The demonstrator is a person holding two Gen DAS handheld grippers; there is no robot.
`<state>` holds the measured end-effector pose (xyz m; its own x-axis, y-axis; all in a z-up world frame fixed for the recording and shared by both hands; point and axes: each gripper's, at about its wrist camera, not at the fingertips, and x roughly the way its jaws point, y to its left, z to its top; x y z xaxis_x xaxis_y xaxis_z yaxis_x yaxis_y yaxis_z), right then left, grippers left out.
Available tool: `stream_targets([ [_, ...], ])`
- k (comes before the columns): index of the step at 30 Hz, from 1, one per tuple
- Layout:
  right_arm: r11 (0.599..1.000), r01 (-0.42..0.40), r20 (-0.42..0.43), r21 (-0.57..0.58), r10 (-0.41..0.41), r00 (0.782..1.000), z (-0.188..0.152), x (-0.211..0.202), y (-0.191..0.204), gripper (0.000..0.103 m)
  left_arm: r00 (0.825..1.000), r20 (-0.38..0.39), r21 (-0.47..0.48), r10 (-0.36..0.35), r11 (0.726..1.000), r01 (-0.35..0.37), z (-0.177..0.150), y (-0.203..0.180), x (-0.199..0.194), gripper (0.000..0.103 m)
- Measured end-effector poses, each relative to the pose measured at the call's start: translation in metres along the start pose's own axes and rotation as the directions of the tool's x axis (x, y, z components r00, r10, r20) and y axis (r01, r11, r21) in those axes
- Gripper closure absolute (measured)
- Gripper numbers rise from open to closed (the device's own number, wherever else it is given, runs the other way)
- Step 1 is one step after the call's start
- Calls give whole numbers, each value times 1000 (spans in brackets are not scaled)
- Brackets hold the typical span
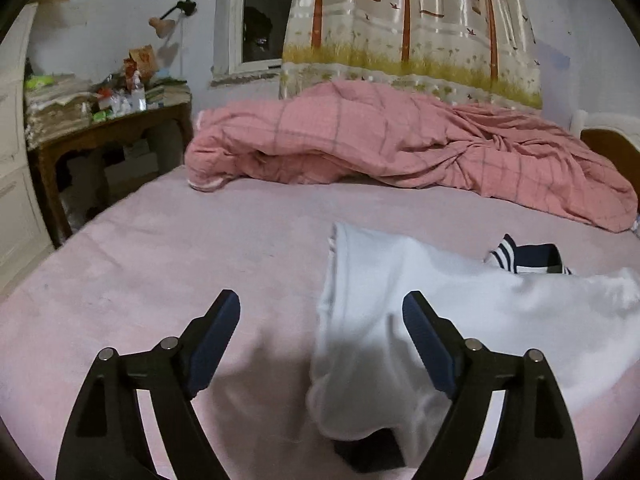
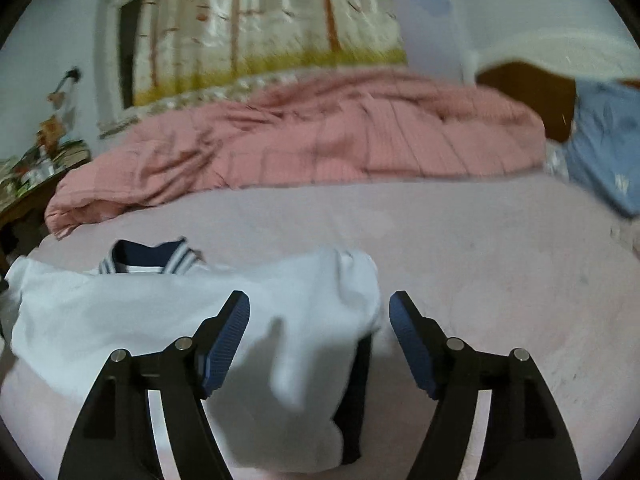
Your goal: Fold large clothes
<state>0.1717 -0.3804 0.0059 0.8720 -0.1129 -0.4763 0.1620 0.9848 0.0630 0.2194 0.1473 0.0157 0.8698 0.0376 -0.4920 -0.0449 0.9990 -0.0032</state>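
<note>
While folded over on the pink bed sheet, white sailor-collar shirt lies flat, navy striped collar at far edge. Left tool and right tool both spread wide, gripping nothing, hovering over shirt's near hem, likely for next fold.

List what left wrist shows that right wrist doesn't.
Left wrist only: the full cluttered side table, wall lamp, open left gripper. Right wrist only: blue pillow by the headboard, open right gripper. Both: white garment with navy striped collar, pink quilt, tree-print curtain.
</note>
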Motion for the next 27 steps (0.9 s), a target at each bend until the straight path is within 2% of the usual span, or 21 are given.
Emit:
stream_targets([
  [1, 1000, -12, 9, -23, 12, 1000, 1, -5, 6, 29, 1000, 10, 13, 9, 1000, -9, 0, -1, -4, 34],
  [3, 997, -26, 25, -70, 28, 999, 2, -13, 19, 29, 998, 52, 51, 32, 998, -35, -1, -4, -15, 41],
  [5, 994, -53, 37, -100, 57, 998, 4, -17, 31, 30, 996, 90, 58, 29, 998, -34, 3, -8, -21, 58],
  [6, 991, -80, 22, -106, 83, 996, 8, -13, 37, 36, 996, 91, 43, -10, 999, 6, 8, -11, -20, 79],
  [7, 990, -96, 1, -103, 96, 995, 9, -6, 41, 61, 994, 61, 22, -89, 996, 88, 16, -16, -13, 92],
  [8, 990, -107, -54, -91, 102, 993, 15, 8, 45, 76, 989, 14, 10, -150, 989, 149, 25, -23, -1, 93],
  [10, 995, -91, -201, -35, 82, 976, 19, 44, 48, 83, 977, -108, 40, -186, 981, 191, 33, -44, 30, 93],
  [11, 996, -85, -265, 12, 85, 961, 19, 63, 45, 84, 973, -152, 66, -173, 981, 185, 33, -54, 48, 93],
  [12, 995, -83, -300, 46, 93, 949, 17, 77, 42, 84, 981, -164, 91, -99, 989, 115, 29, -62, 67, 93],
  [14, 998, -27, -311, 53, 42, 950, 14, 99, 37, 87, 983, -184, 85, -2, 996, 18, 19, -66, 99, 92],
  [15, 1000, 16, -305, 19, -10, 952, 11, 107, 36, 88, 977, -209, 64, 31, 998, -18, 12, -64, 117, 92],
  [16, 1000, 25, -301, 5, -23, 953, 10, 111, 35, 88, 967, -250, 57, 51, 998, -38, 9, -62, 129, 92],
  [17, 1000, 17, -309, 15, -11, 951, 8, 115, 32, 88, 961, -270, 42, 54, 998, -44, 10, -59, 135, 92],
  [18, 999, 5, -315, 37, 6, 949, 9, 118, 28, 88, 962, -259, 24, 84, 996, -80, 12, -54, 135, 92],
  [20, 997, 0, -318, 71, 22, 948, 9, 123, 20, 91, 949, -286, -14, 131, 990, -140, 9, -43, 140, 92],
  [22, 991, -16, -314, 134, 57, 948, 5, 127, 11, 93, 946, -307, -35, 106, 992, -122, 8, -39, 146, 92],
  [25, 986, -25, -298, 162, 74, 952, 1, 126, 7, 94, 945, -277, 31, 171, 985, -169, 5, -51, 141, 92],
  [27, 989, -11, -289, 146, 53, 956, 1, 123, 10, 94, 968, -210, 2, 135, 990, -138, 9, -47, 126, 92],
])
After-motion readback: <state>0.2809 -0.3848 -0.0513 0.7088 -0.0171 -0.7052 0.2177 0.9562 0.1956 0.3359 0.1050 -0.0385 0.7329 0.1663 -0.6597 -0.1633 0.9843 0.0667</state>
